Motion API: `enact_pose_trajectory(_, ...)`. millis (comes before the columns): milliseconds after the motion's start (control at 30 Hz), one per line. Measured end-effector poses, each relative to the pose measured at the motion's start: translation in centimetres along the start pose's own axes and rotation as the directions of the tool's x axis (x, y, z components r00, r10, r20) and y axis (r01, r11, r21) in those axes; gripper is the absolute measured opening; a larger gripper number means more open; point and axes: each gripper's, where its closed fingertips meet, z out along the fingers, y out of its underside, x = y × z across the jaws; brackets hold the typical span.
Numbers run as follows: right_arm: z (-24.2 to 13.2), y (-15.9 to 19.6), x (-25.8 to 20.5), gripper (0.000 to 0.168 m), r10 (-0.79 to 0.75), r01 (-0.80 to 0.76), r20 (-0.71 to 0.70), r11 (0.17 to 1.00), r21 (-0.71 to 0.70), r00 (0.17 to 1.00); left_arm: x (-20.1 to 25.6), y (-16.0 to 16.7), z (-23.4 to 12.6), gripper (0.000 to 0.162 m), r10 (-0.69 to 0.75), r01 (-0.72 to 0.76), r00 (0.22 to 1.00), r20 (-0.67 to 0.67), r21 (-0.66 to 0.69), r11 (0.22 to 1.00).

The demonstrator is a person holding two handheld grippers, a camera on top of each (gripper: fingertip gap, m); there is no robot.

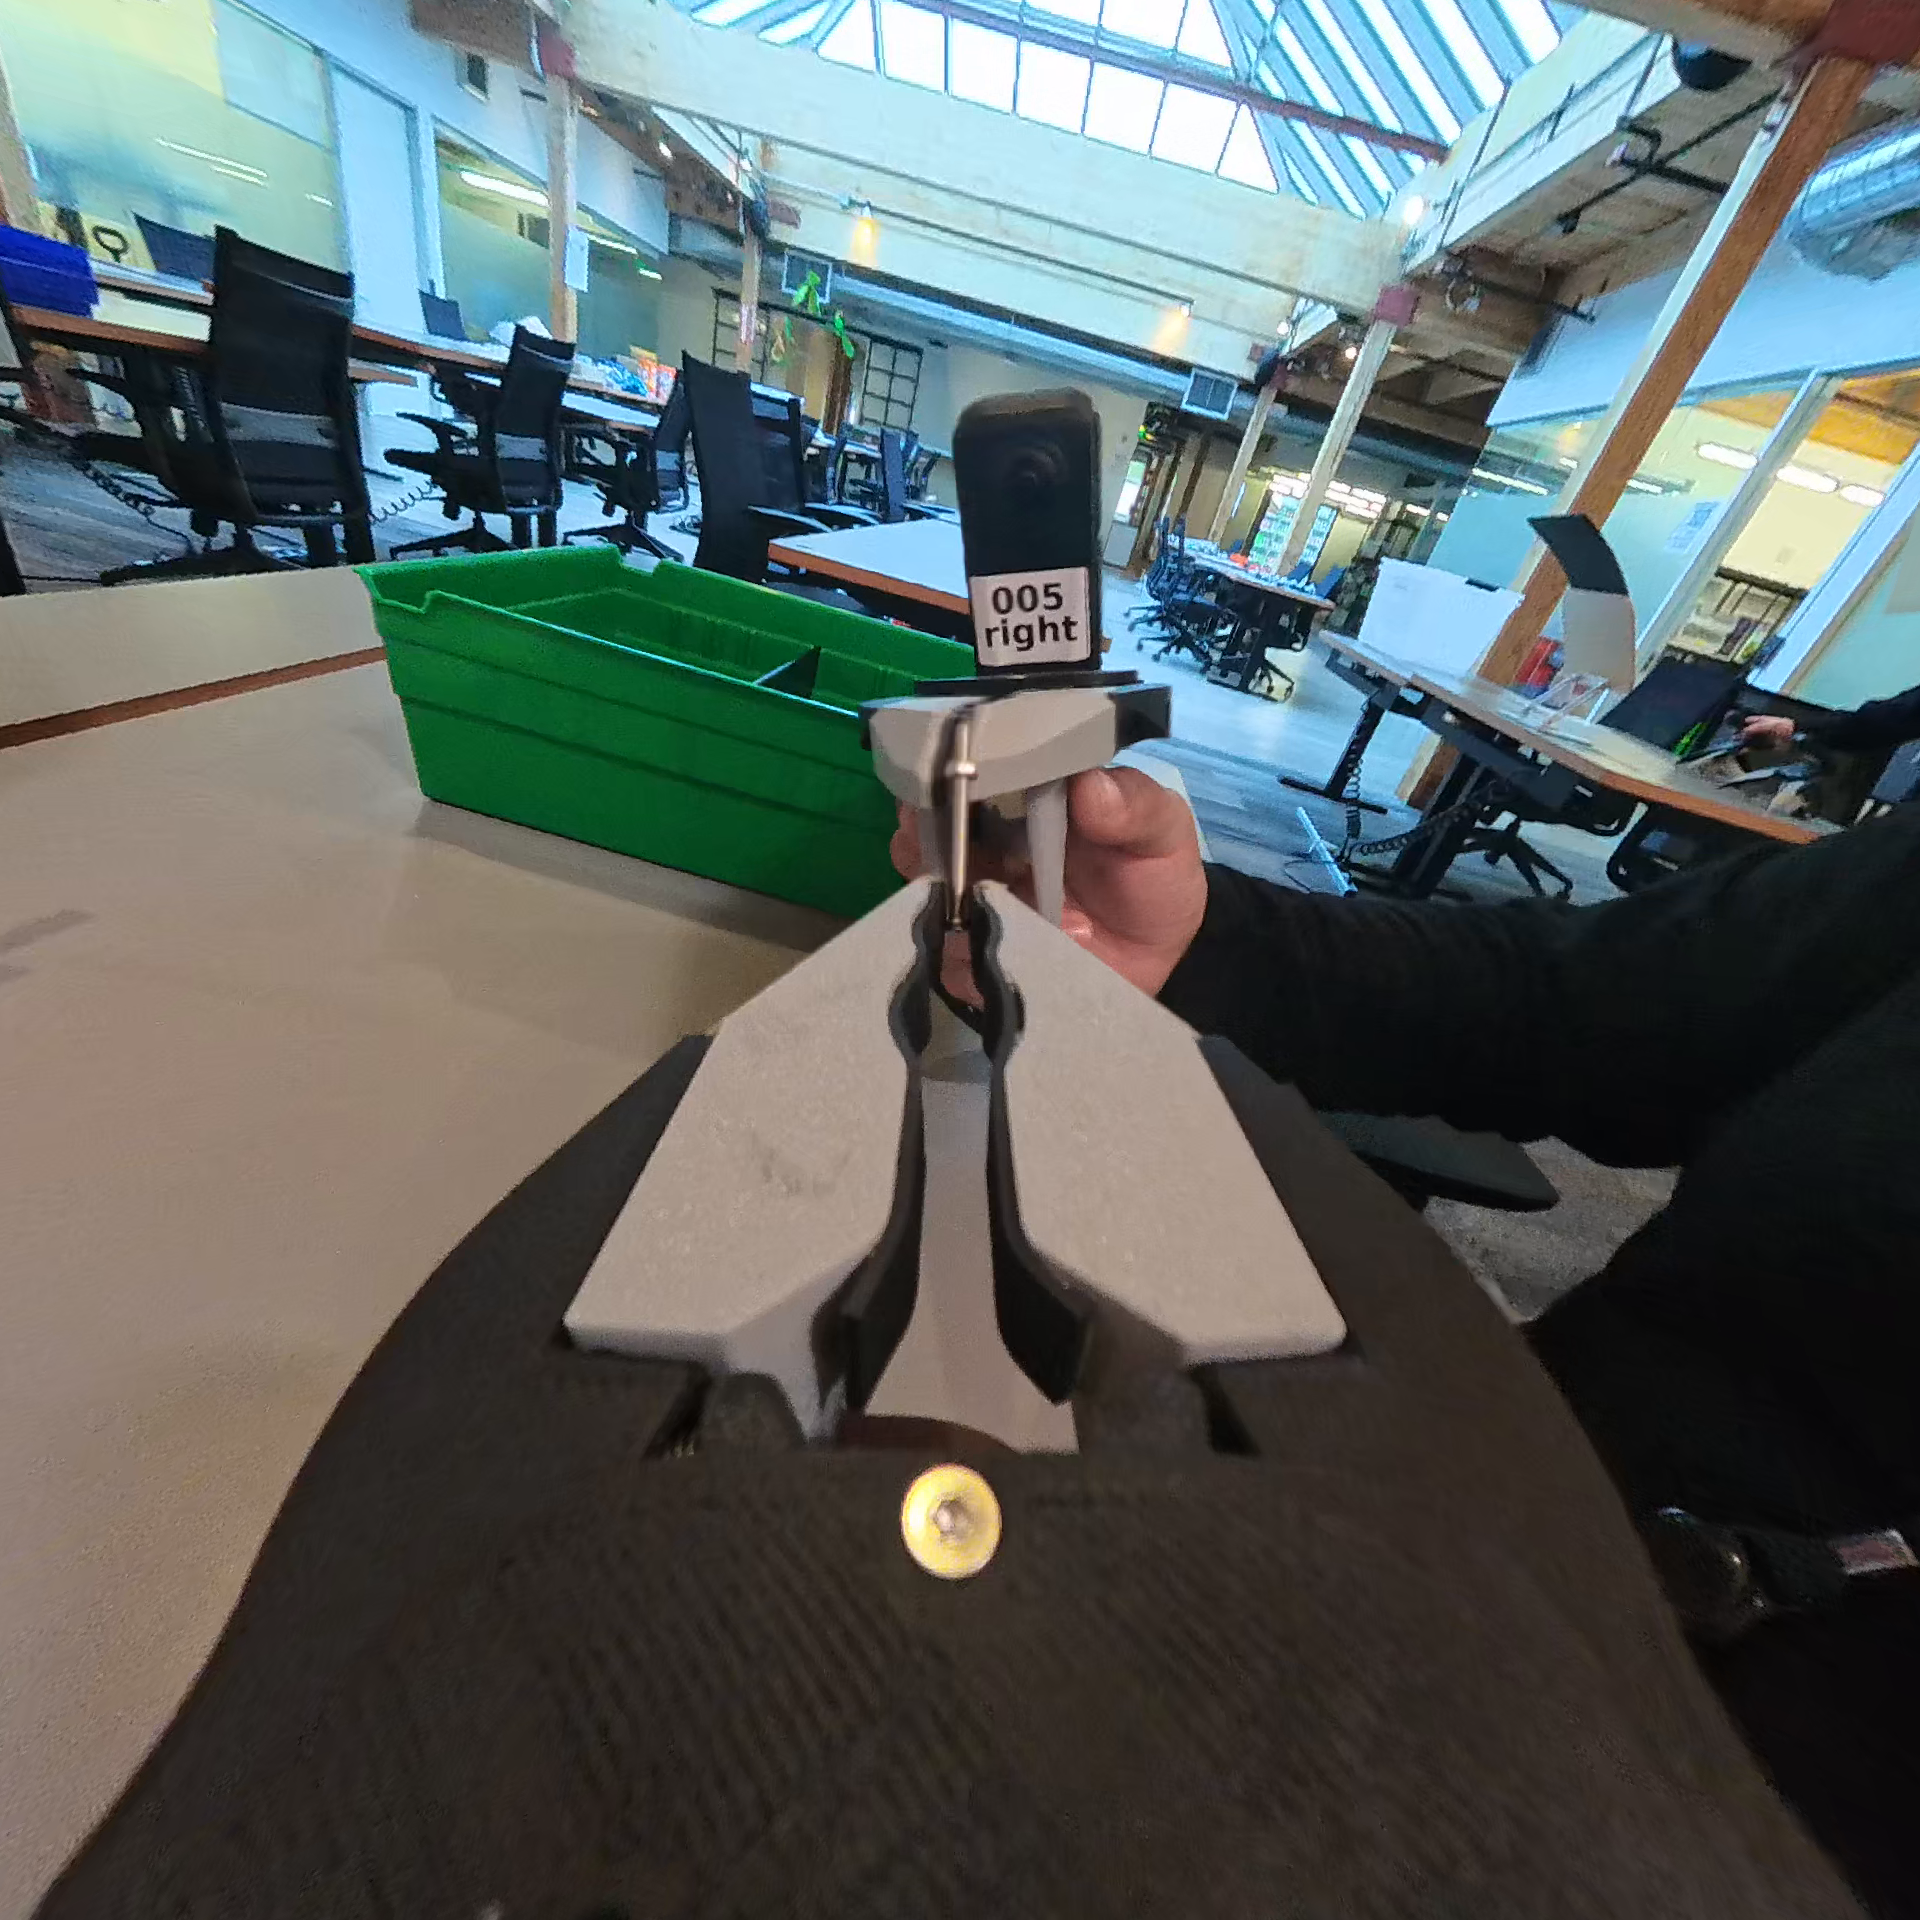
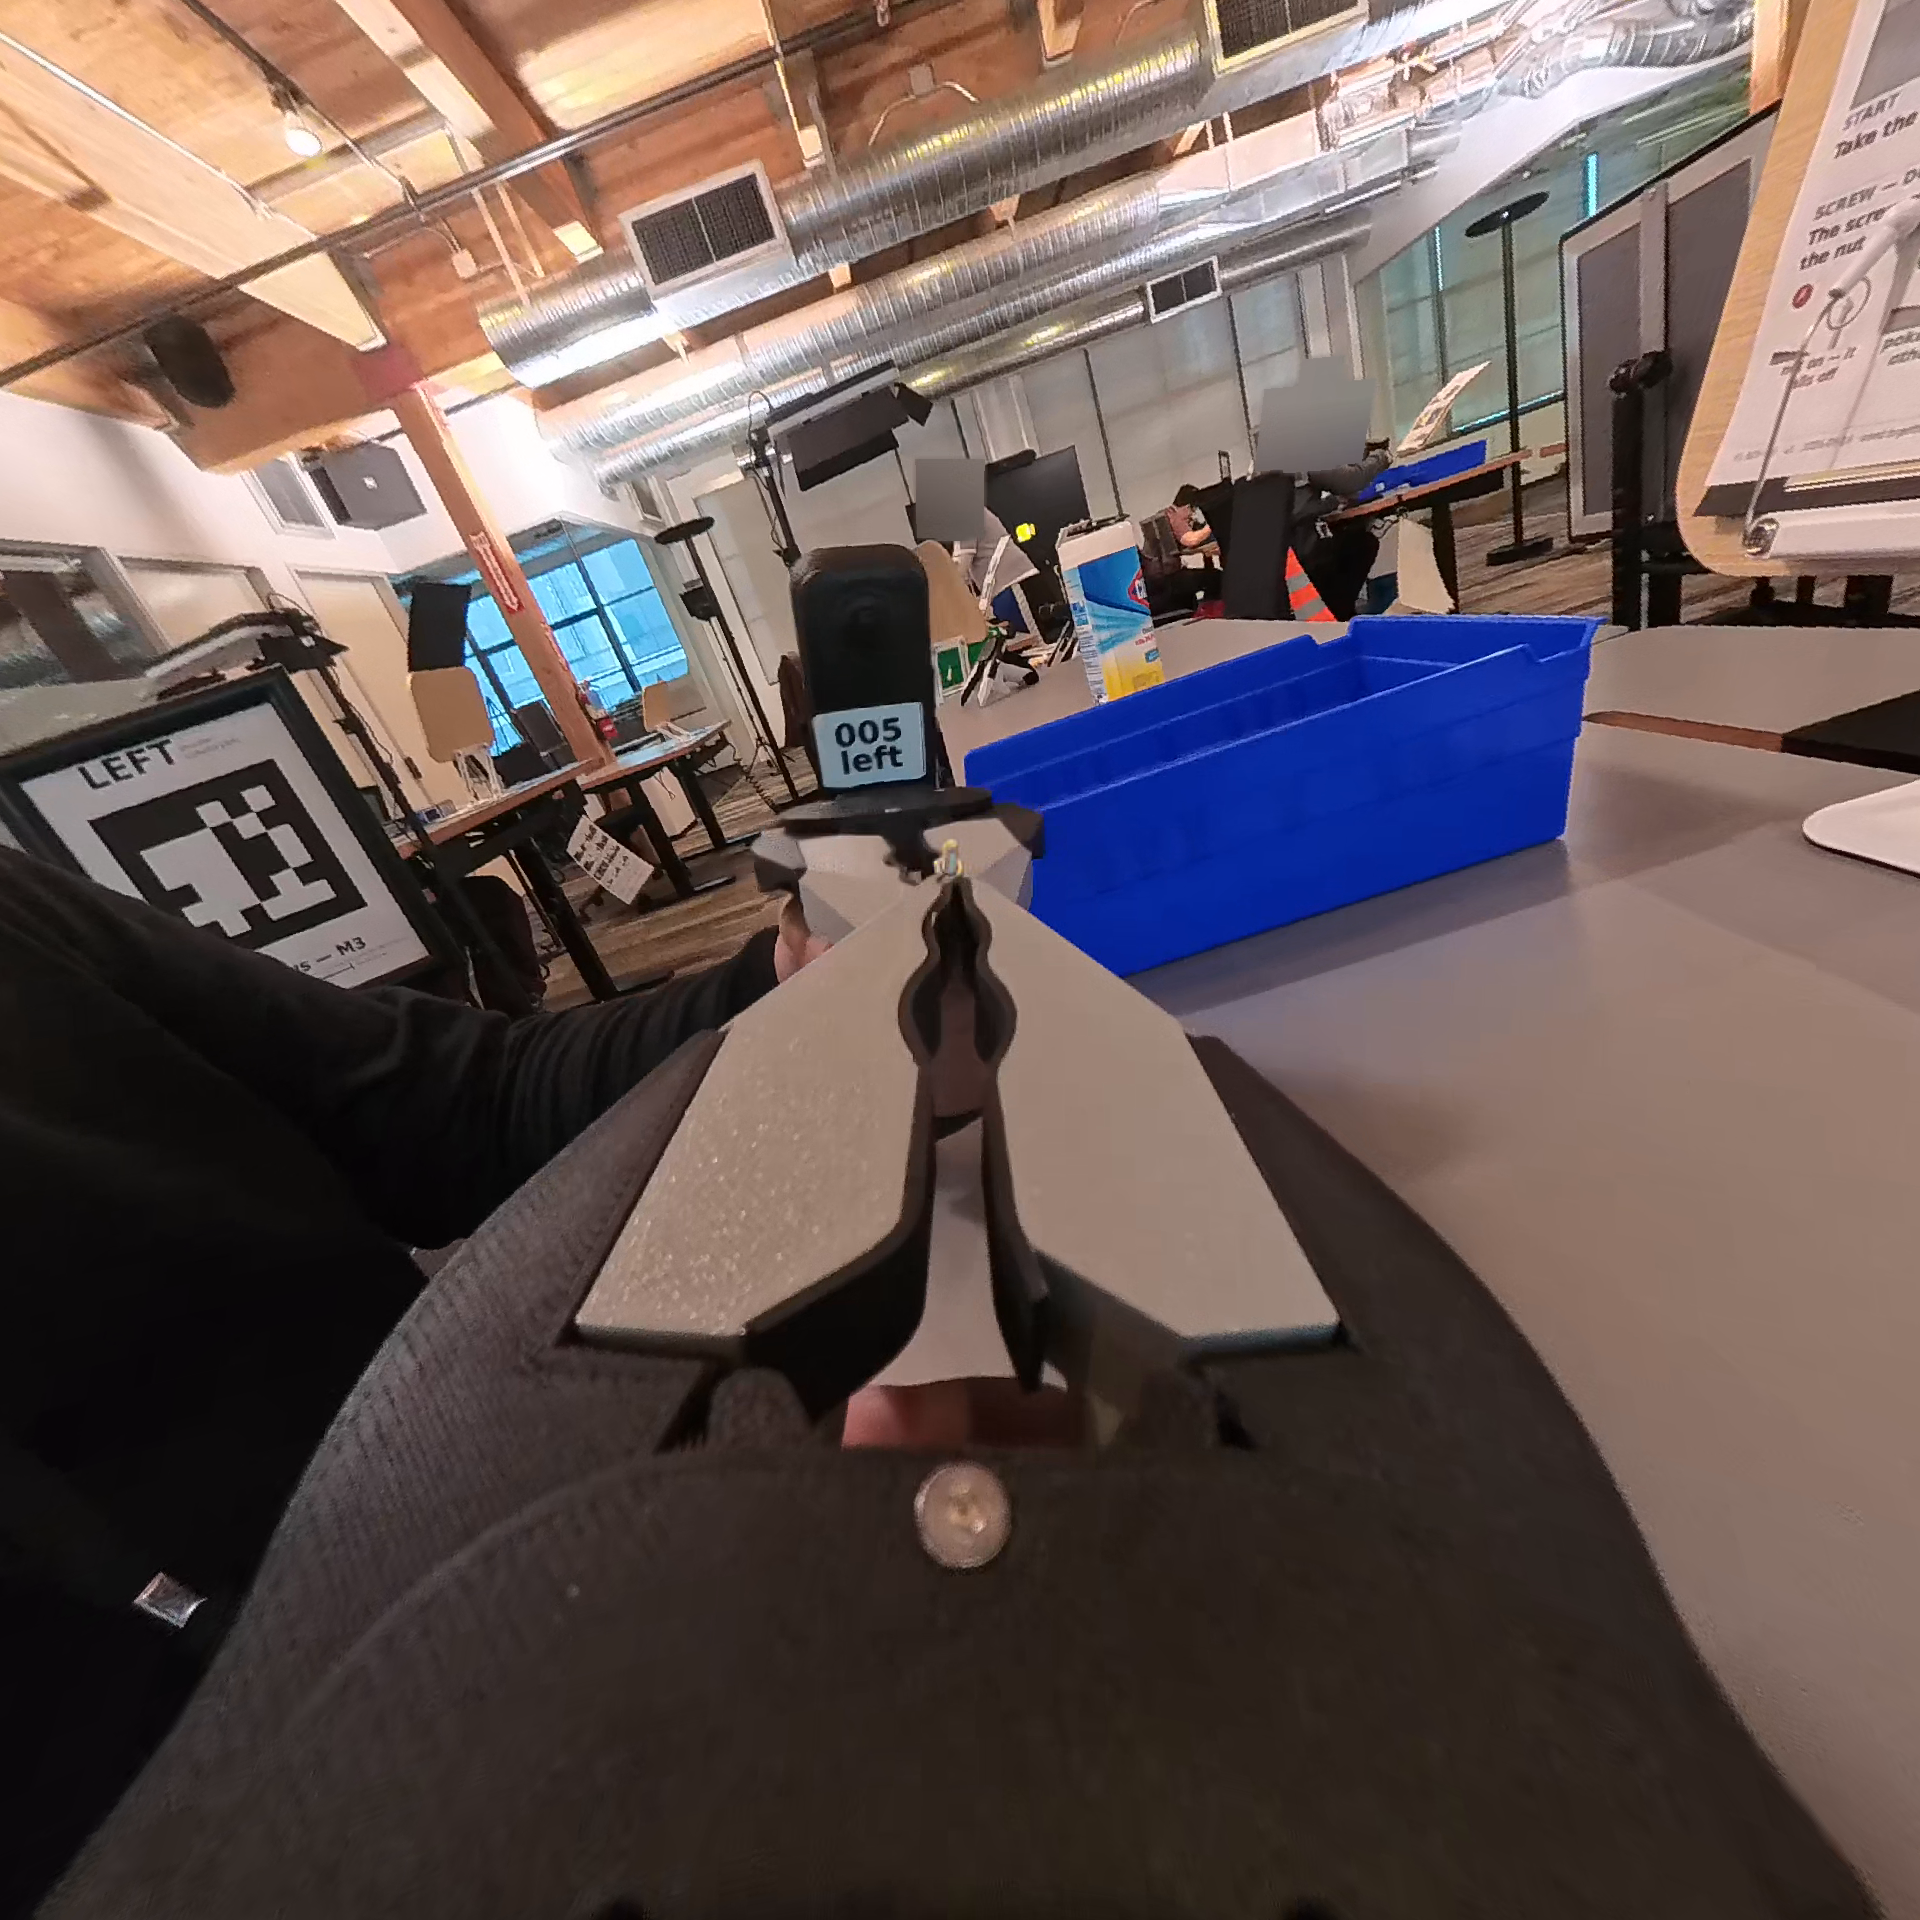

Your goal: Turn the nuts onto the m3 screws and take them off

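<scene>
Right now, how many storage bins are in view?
2. A green bin sits on the table beyond the left gripper; a blue bin sits beyond the right gripper. Others may be outside both views.

You've got a green bin [image 1: 644,717] on the counter [image 1: 260,987] in the left wrist view, black office chairs [image 1: 281,416] behind it. In the right wrist view a blue bin [image 2: 1278,769] sits on the counter, wipes canister [image 2: 1110,608] beyond it, framed marker sign [image 2: 223,831] at left.
</scene>
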Motion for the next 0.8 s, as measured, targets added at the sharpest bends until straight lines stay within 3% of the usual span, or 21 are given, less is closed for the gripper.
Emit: enact_pose_trajectory(800,0.08,0.73,0.6,0.0,0.005,-0.005,-0.026,1.0,-0.025,1.0,-0.34,0.01,0.19,0.001,0.023,-0.023,0.999,0.028,0.009,1.0)
